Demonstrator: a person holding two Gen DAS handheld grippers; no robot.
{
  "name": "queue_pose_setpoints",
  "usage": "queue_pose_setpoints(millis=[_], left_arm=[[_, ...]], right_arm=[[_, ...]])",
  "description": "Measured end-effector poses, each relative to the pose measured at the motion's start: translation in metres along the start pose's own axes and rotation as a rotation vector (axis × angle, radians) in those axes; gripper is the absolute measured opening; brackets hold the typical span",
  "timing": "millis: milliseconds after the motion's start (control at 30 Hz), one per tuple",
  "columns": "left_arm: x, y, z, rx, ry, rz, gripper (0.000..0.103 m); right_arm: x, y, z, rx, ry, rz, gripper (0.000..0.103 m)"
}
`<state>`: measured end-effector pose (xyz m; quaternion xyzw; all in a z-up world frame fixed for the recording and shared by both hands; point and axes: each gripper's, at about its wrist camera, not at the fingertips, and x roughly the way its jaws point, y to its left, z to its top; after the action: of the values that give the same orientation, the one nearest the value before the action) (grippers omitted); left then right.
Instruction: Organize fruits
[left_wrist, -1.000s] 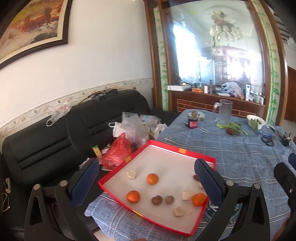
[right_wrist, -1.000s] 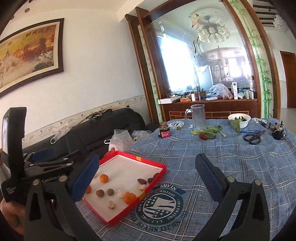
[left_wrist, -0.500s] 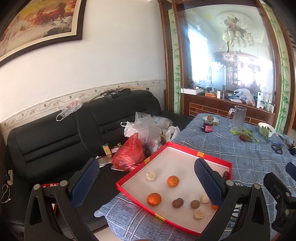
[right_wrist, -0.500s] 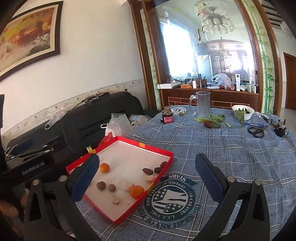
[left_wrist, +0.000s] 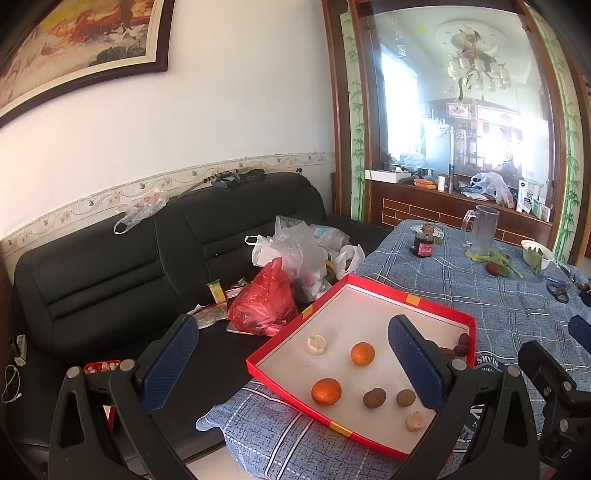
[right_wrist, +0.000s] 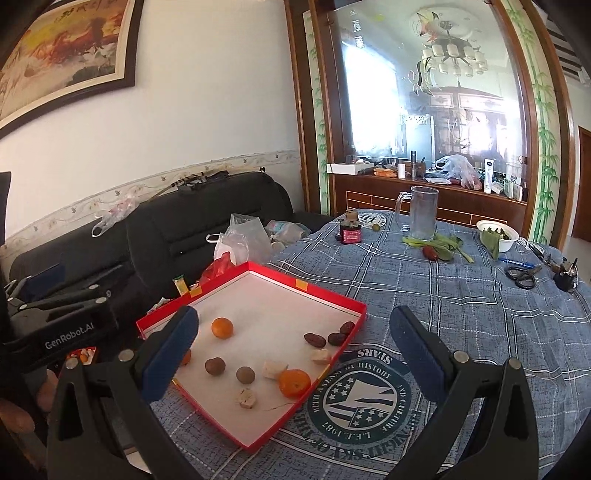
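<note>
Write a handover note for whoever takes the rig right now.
Left gripper: open, empty, above the red tray's sofa-side edge.
Right gripper: open, empty, over the tray's near corner.
In the tray, all loose: three oranges, two brown round fruits, dark dates by the right wall, a few pale pieces.
Done: nothing sorted as far as can be seen.
Left: group all the fruit.

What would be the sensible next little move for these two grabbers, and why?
Probably lower the right gripper toward the orange at the near edge of the red tray. Both grippers are open and empty, the left gripper too, and all the fruit lies loose in the tray. That orange sits close below the right gripper's open fingers, with room around it to close on.
</note>
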<state>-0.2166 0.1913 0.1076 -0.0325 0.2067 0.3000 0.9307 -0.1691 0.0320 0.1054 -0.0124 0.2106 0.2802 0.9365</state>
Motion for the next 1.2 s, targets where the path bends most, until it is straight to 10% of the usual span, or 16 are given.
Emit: queue_pose_setpoints(millis=[1200], left_arm=[[0.002, 0.004, -0.004, -0.007, 0.001, -0.009, 0.103]], right_arm=[[0.02, -0.003, -0.004, 0.026, 0.048, -0.023, 0.103]])
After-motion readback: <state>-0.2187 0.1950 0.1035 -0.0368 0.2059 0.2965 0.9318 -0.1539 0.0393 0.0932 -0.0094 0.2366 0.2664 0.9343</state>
